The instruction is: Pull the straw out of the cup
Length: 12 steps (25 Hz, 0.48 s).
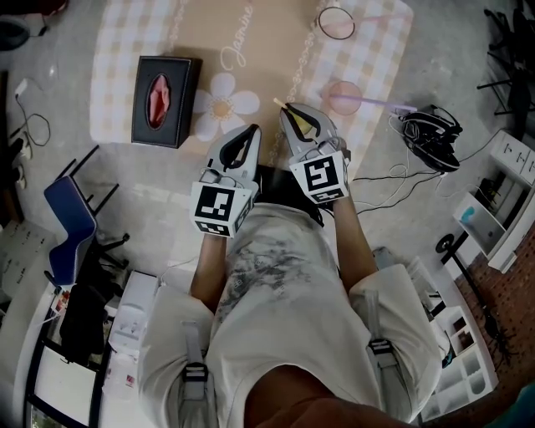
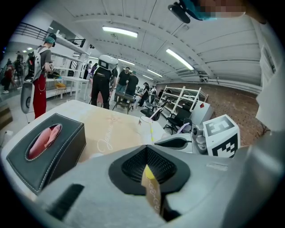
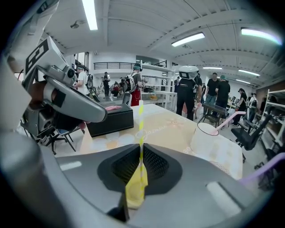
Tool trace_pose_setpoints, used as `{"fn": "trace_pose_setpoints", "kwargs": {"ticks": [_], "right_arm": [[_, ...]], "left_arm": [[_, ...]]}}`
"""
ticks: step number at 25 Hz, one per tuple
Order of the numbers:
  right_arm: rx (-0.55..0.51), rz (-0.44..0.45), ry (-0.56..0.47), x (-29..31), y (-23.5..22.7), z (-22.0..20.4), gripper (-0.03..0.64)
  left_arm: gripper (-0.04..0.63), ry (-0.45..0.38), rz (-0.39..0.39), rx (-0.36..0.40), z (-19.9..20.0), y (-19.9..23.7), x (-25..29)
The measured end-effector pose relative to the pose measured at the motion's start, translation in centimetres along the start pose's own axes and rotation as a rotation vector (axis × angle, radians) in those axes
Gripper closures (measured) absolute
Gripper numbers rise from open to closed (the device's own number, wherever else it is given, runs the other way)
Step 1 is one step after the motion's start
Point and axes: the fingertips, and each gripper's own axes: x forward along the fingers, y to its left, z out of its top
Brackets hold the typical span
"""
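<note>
Yellow straw (image 3: 141,122): rising out of the right gripper's jaws above the mat (image 1: 267,50), staying clear of both cups.
Right gripper (image 3: 141,145): pinching the straw tightly between its two pads.
Left gripper (image 2: 146,147): hanging just beside the right one, at its 9 o'clock in the head view. Its jaws are pressing together, with a tan printed strip showing at their seam.
Near cup (image 1: 344,98): sitting at 2 o'clock from the right gripper, its purple straw (image 1: 380,103) leaning toward 3 o'clock.
Far cup (image 1: 336,22): standing at 1 o'clock, carrying a pink straw (image 3: 228,119).
Tissue box (image 1: 184,100): lying on the mat at 10 o'clock from the left gripper.
</note>
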Motion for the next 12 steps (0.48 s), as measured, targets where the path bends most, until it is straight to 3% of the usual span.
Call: {"fn": "trace_pose_setpoints", "kwargs": {"ticks": [12], "right_arm": [[0.045, -0.054, -0.046, -2.3, -1.0, 0.9, 0.586]], "left_arm": [[0.592, -0.016, -0.026, 0.035, 1.1, -1.1, -0.2]]}}
